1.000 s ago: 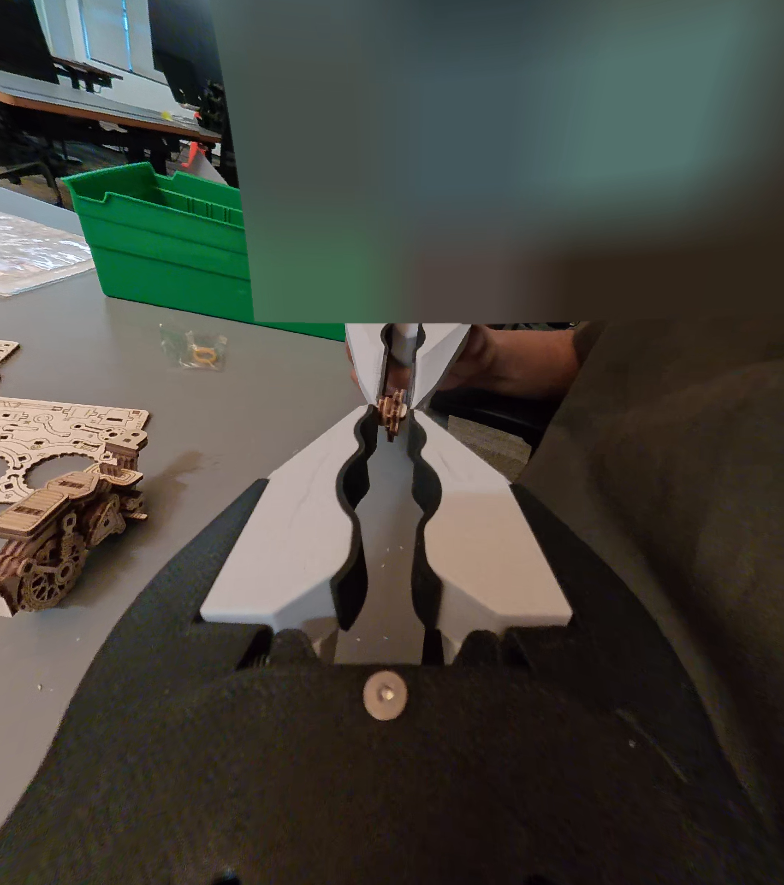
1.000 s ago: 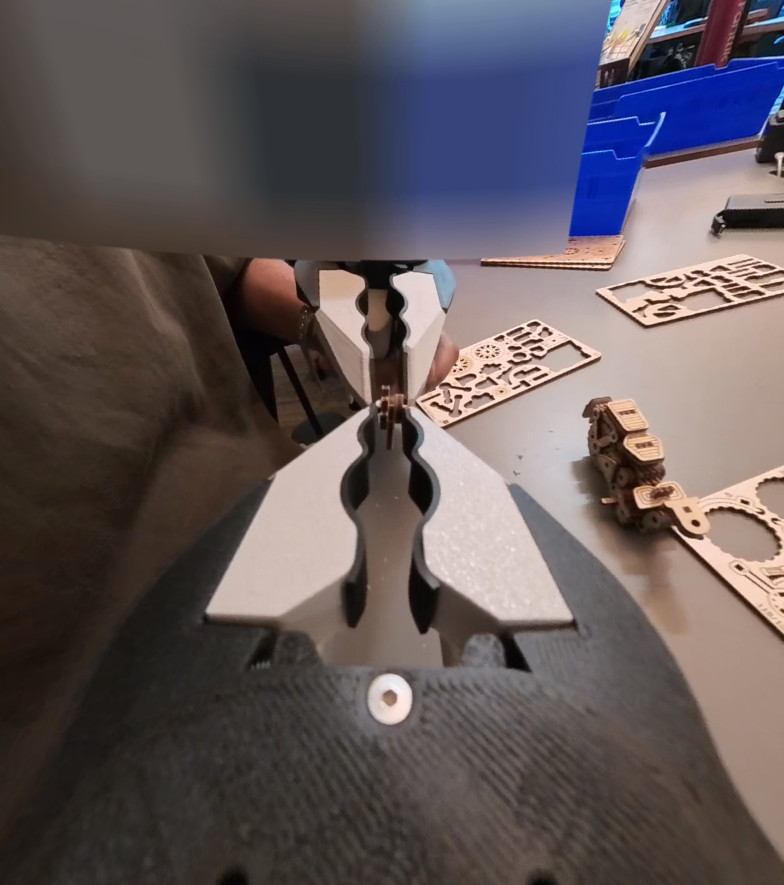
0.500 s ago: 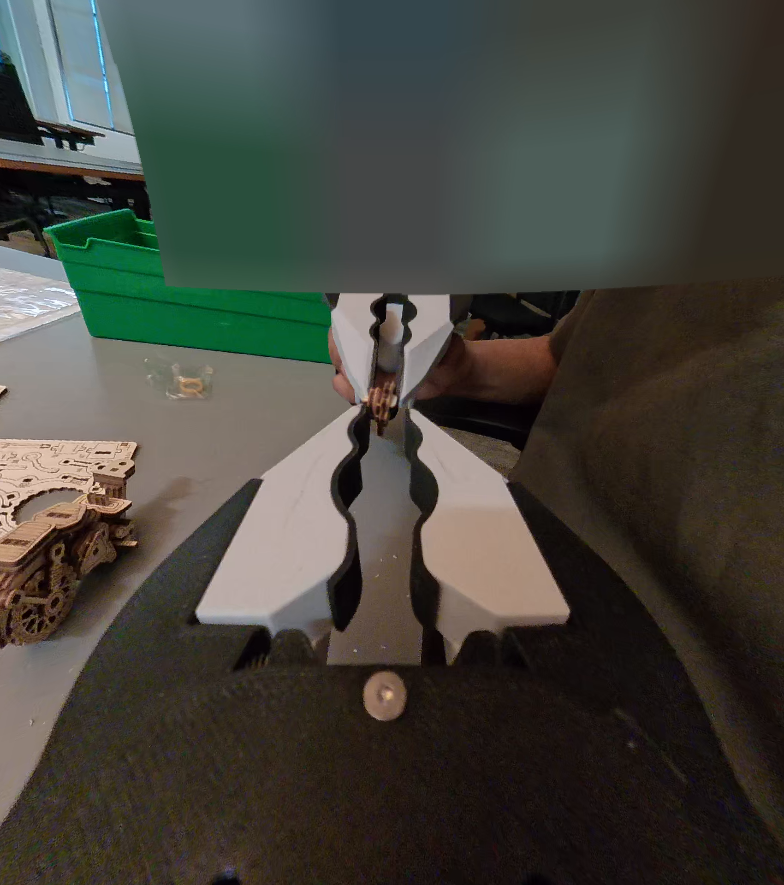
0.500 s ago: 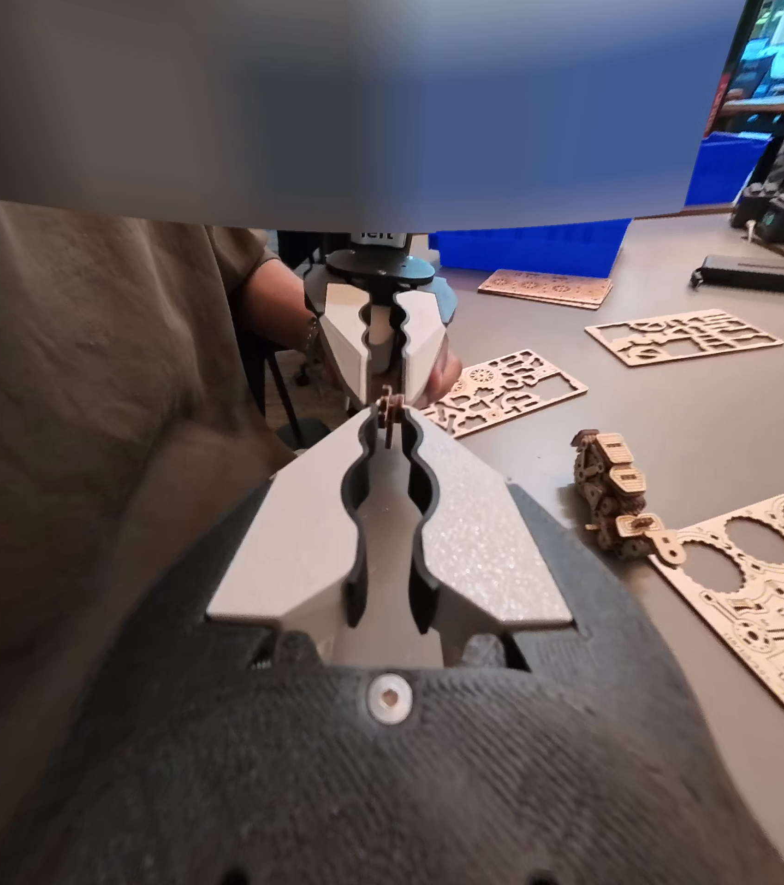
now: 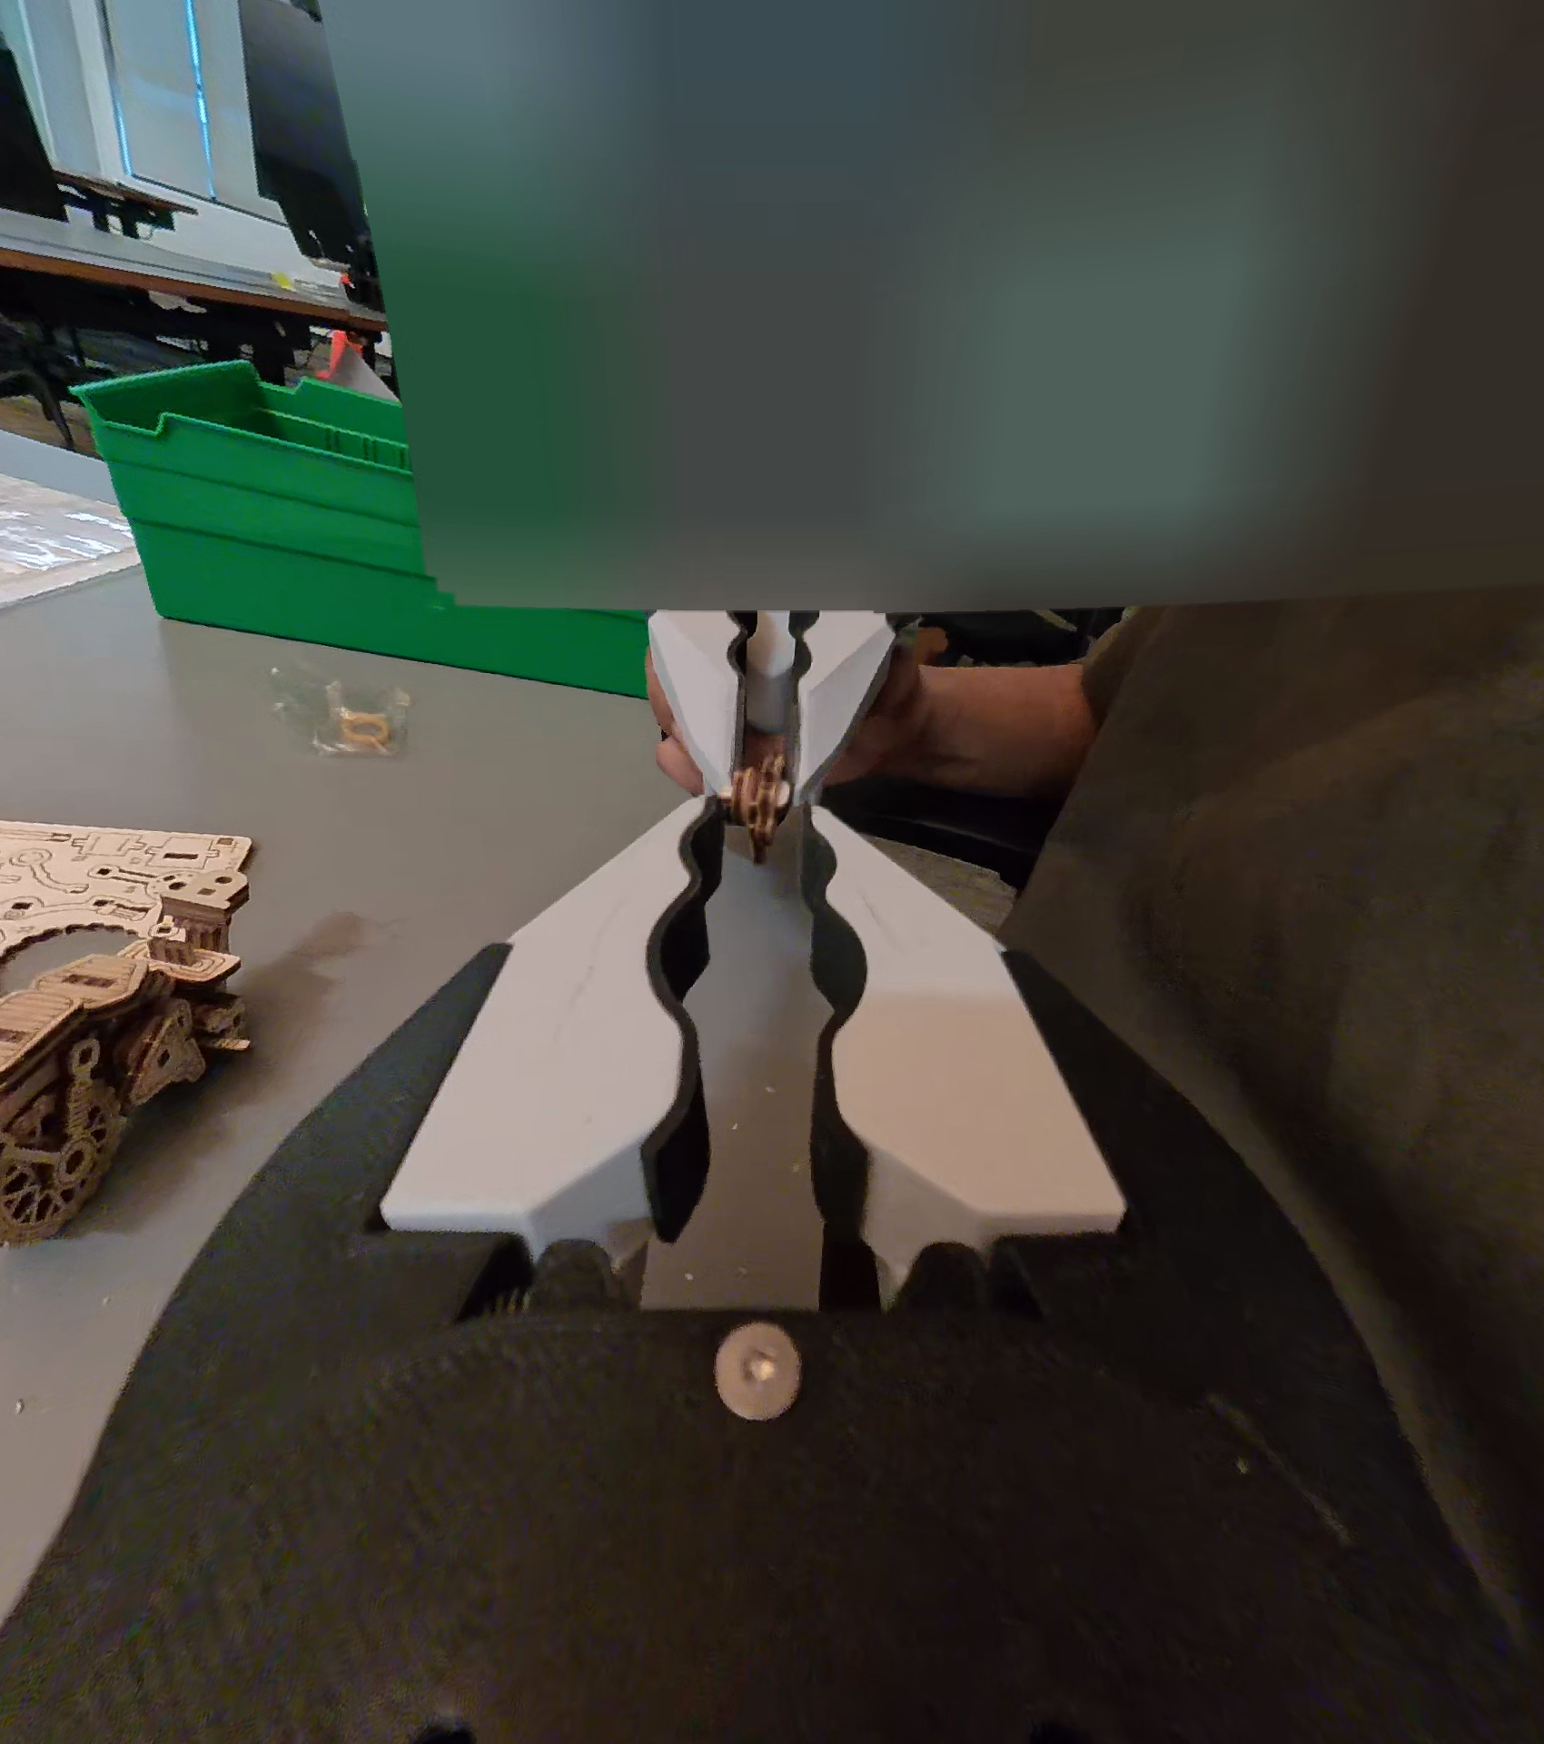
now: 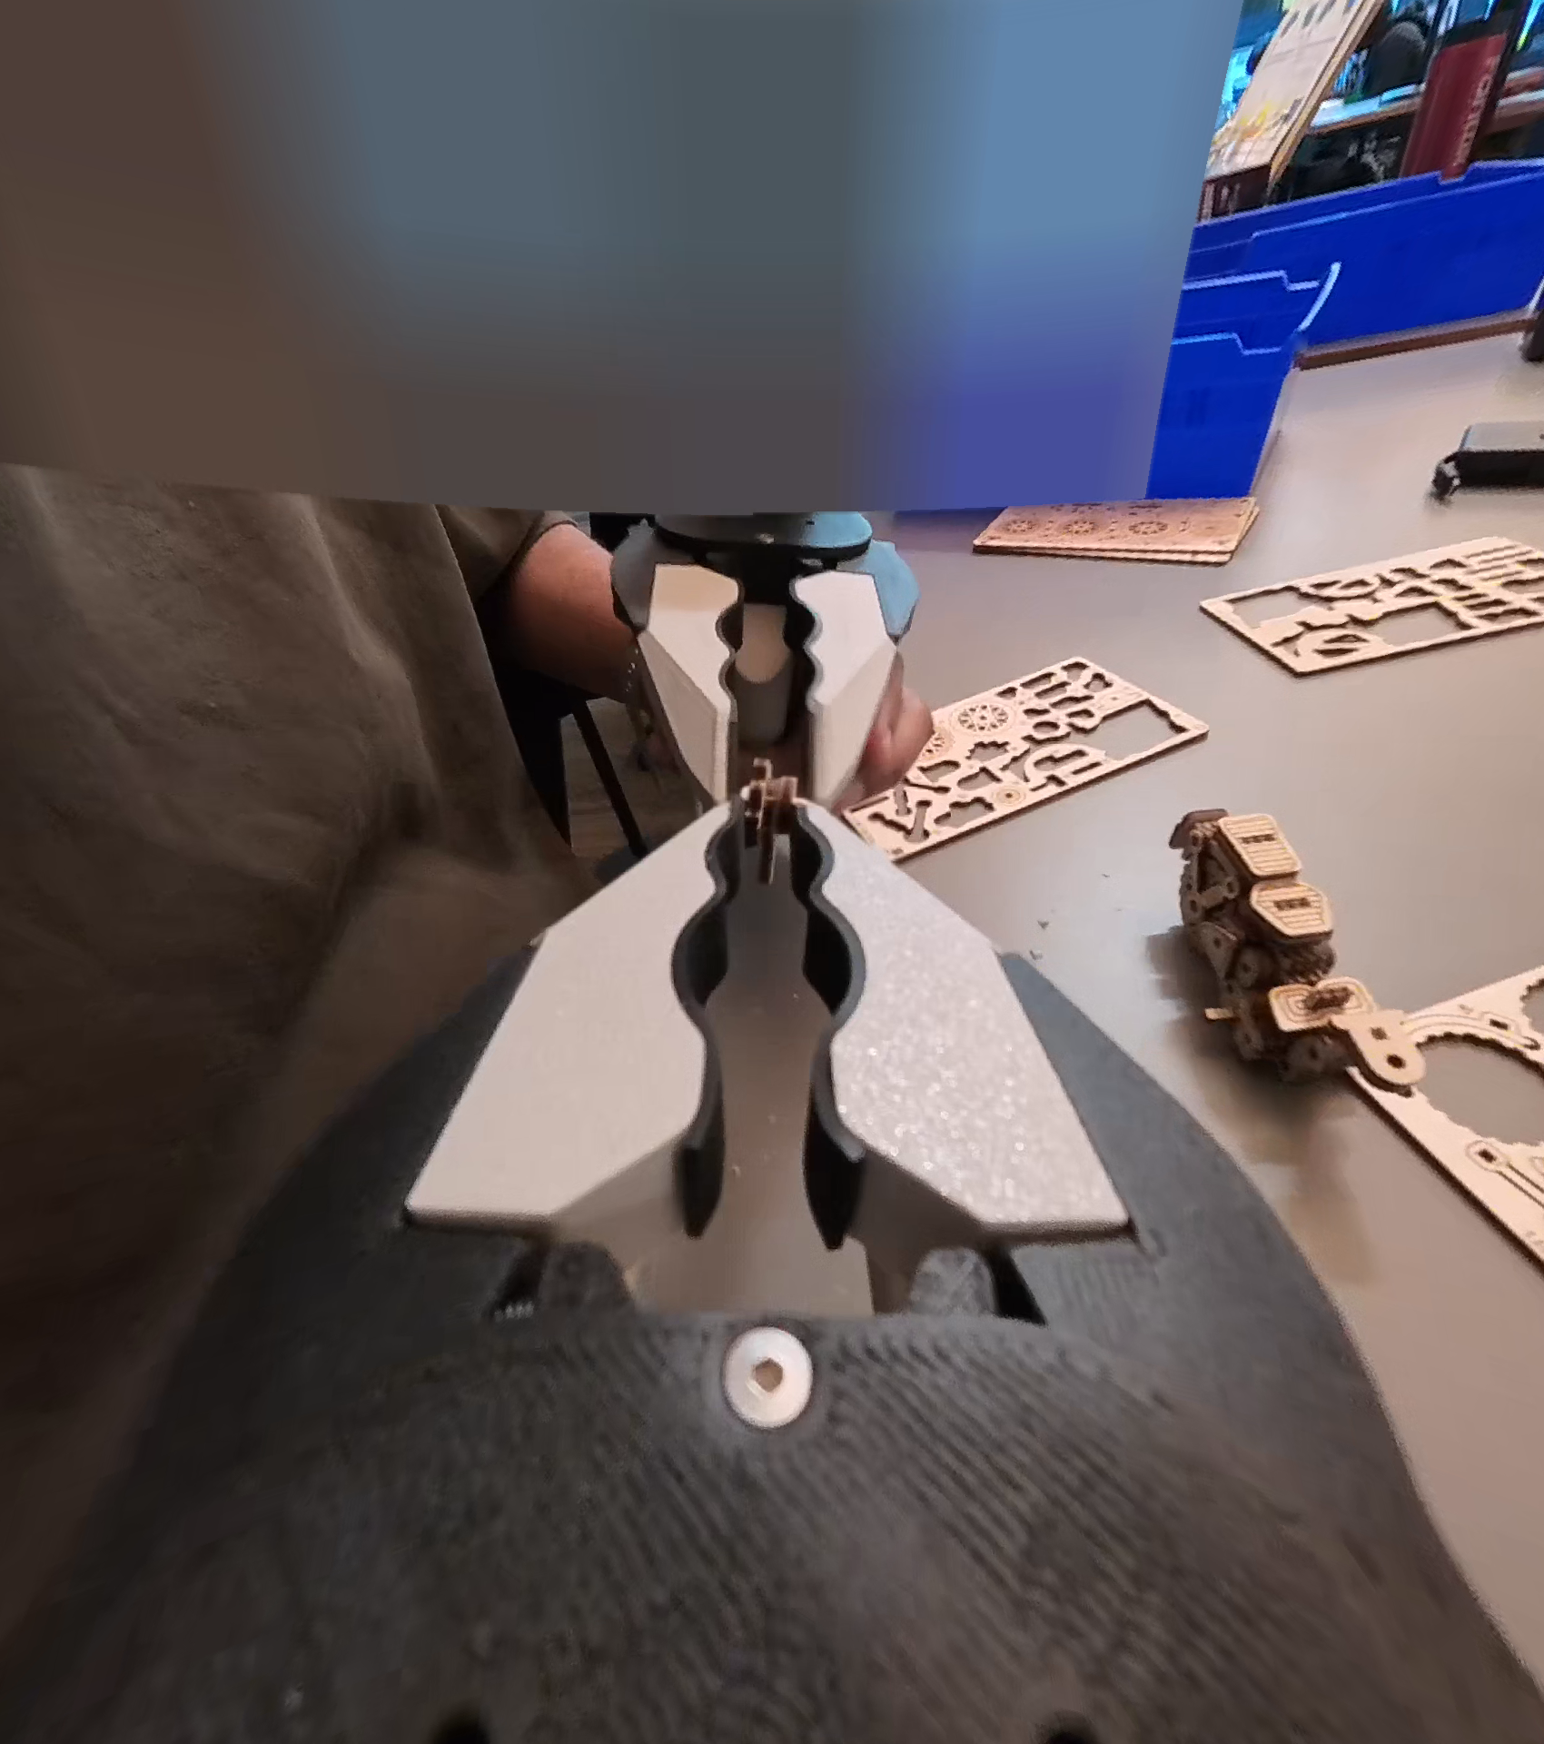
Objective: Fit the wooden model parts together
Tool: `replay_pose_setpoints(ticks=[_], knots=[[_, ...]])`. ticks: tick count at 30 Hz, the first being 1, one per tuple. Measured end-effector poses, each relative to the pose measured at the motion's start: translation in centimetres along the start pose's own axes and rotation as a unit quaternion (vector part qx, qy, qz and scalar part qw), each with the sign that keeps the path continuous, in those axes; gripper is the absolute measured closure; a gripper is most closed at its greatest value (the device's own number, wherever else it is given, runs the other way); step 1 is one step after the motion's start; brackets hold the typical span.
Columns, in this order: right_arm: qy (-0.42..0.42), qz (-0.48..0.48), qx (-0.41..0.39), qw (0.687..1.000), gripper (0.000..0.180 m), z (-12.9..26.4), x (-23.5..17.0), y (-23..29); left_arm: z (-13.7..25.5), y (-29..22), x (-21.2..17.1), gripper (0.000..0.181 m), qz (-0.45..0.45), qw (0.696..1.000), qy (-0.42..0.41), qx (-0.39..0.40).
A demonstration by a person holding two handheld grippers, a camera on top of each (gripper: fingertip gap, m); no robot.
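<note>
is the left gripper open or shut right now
Shut: the left gripper has its jaws pinched at the tips on the small wooden part.

We note the left gripper [image 5: 757, 819] fingers [image 5: 561, 1038] as smooth matt grey plastic, its black housing rough-grained; the wooden model [image 5: 60, 1085] near the desk [image 5: 428, 849] edge is pale laser-cut plywood with darkened edges; the desk is matt grey; the green bin [image 5: 278, 528] is glossy plastic.

Soft indoor light, faint shadows, wide-angle warp at edges.
</note>
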State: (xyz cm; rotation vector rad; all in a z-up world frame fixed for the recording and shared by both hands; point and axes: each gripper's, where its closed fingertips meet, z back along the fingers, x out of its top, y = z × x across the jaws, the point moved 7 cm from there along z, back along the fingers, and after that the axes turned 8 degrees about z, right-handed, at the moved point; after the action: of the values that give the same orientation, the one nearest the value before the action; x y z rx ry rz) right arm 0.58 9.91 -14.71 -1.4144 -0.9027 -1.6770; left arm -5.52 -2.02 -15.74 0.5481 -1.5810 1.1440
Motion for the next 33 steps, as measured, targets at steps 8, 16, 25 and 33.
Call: replay_pose_setpoints(ticks=[8,16,25,33], knots=[[0.001,-0.035,0.002,0.999,0.172,-0.1,-0.4,-0.4,0.0,0.5,0.1,0.173,0.033,0.999,0.005,0.001],[0.01,-0.063,-0.009,0.998,0.172,-0.1,-0.8,-0.9,-0.1,1.0,0.0,0.173,0.061,0.998,0.014,0.016],[-0.005,-0.06,-0.012,0.998,0.172,0.0,-0.5,-0.9,0.0,1.0,0.3,0.173,0.063,0.998,0.002,0.015],[0.005,-0.017,-0.086,0.996,0.171,0.1,-0.7,-1.8,0.7,2.7,0.5,0.173,0.092,0.994,-0.023,0.061]])
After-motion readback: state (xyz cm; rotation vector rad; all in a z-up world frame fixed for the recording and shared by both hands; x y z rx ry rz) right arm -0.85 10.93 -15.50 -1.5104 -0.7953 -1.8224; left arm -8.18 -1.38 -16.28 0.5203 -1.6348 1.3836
